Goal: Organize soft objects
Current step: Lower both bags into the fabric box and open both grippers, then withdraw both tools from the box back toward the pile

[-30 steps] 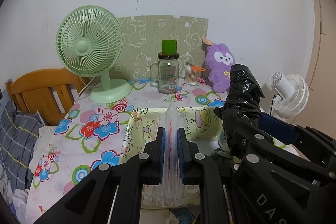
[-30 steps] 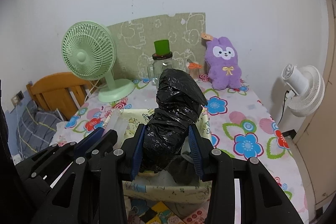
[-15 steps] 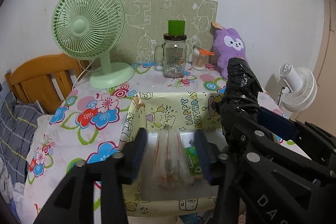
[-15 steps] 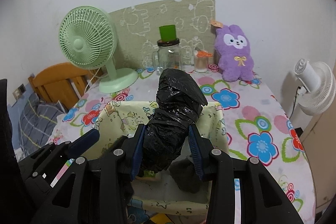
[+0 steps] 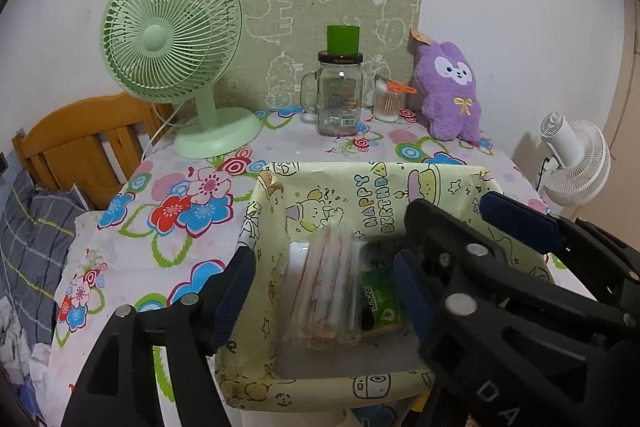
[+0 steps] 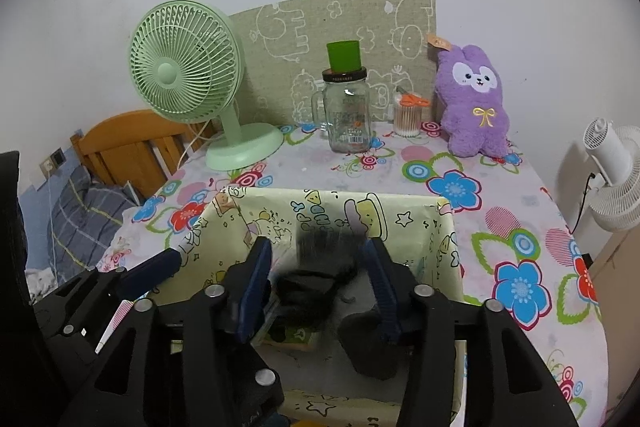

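The black bag bundle (image 6: 326, 259) sits blurry in the yellow box (image 6: 416, 227), right between the right gripper (image 6: 316, 291) fingers, which are wide open and hold nothing. The left gripper (image 5: 320, 291) is wide open too, over the clear packet (image 5: 328, 287) lying long-ways away from it.

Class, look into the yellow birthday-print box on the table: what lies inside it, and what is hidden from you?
Inside the box lie a clear plastic packet, a green packet and a blurred black bag between the open right claw. The claw covers the box's right part.
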Demonstrator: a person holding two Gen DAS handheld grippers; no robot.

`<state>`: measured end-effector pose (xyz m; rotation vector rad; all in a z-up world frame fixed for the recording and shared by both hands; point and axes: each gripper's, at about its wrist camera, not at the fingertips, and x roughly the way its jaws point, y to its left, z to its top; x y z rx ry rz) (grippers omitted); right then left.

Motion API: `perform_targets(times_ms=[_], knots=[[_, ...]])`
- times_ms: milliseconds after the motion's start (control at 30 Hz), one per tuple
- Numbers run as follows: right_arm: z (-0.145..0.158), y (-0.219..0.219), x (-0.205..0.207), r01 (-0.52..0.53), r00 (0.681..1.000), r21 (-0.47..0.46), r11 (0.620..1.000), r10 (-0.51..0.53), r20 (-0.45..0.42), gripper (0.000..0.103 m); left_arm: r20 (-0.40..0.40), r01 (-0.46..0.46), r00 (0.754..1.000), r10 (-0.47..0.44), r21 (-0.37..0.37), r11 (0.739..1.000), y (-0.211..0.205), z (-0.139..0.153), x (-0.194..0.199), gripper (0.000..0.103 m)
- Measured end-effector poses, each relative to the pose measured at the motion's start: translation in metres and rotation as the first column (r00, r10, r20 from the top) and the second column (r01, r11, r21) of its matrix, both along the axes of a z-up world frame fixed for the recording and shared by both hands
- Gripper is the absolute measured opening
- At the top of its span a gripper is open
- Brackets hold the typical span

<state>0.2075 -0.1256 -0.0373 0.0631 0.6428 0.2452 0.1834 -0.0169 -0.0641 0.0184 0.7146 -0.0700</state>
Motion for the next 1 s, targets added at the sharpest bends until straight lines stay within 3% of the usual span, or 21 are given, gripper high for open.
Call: perform_targets(times_ms=[167, 300, 1000], knots=[[0.0, -0.003, -0.001, 0.006, 1.0, 0.014, 1.0, -0.006, 0.003, 0.076, 0.019, 0.003, 1.0, -0.003, 0.011, 1.0, -0.002, 0.003, -0.004, 0.082], [0.002, -0.006, -0.003, 0.04, 0.999, -0.015, 0.999, -0.04, -0.011, 0.098, 0.026, 0.005, 1.0, -0.005, 0.023, 1.0, -0.005, 0.005, -0.008, 0.082], [0.023, -0.016, -0.044, 0.07, 0.997, -0.029, 0.997, -0.07, 0.022, 0.099, 0.074, 0.028, 0.997, -0.031, 0.032, 0.999, -0.015, 0.026, -0.044, 0.091]])
